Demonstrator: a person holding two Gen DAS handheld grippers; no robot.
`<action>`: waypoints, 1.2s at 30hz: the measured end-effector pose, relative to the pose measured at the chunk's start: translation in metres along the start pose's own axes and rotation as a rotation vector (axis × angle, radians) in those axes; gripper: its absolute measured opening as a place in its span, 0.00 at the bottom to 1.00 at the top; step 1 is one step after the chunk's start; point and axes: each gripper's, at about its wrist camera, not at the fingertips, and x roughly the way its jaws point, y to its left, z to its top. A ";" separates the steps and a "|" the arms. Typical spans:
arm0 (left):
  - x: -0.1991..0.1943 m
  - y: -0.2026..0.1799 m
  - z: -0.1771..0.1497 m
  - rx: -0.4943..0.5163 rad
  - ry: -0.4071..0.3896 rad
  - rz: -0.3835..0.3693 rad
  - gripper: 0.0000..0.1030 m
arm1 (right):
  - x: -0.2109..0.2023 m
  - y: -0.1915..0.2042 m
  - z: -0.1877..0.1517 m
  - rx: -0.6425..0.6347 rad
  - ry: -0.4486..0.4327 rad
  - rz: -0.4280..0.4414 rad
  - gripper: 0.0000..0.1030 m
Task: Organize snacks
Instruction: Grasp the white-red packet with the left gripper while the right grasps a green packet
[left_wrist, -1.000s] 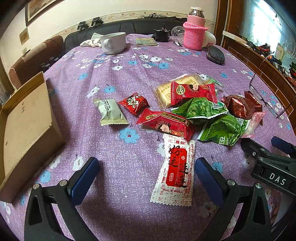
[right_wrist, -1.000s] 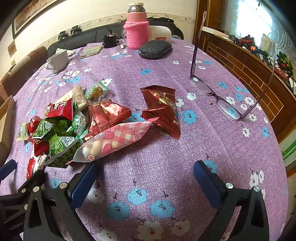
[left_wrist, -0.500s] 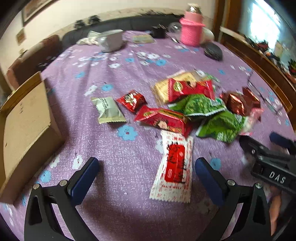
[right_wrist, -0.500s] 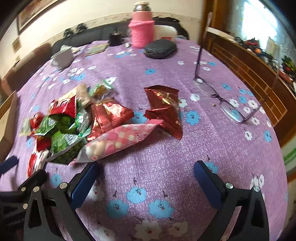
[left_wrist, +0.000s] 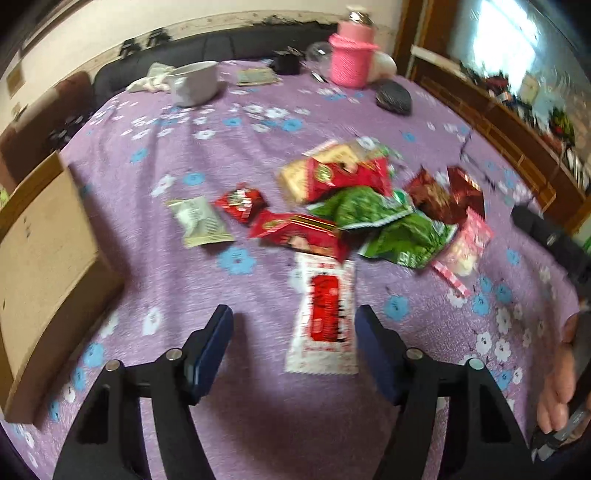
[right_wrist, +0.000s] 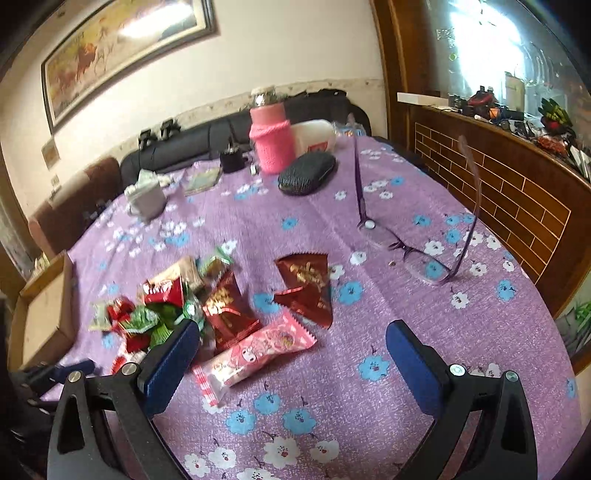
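At twelve o'clock off my left gripper (left_wrist: 293, 345) lies the white-and-red flat foil sachet (left_wrist: 325, 317), long axis running six-to-twelve; my jaws, just narrowing, straddle it unpinched; nearer than my right gripper (right_wrist: 291, 356), spread.

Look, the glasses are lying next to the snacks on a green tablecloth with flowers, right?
Almost. The tablecloth is purple, not green, with blue and white flowers. The right wrist view shows it clearly: the glasses do lie on it, off to the right of the pile of snacks.
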 end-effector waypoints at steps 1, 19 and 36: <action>0.003 -0.004 0.001 0.011 0.004 0.004 0.65 | 0.000 -0.002 0.000 0.012 0.000 0.012 0.98; -0.009 0.008 -0.013 0.025 -0.049 -0.055 0.27 | 0.012 0.032 -0.011 -0.106 0.216 0.331 0.46; -0.015 0.030 -0.023 0.003 -0.059 -0.098 0.30 | 0.090 0.086 0.016 -0.391 0.472 0.326 0.46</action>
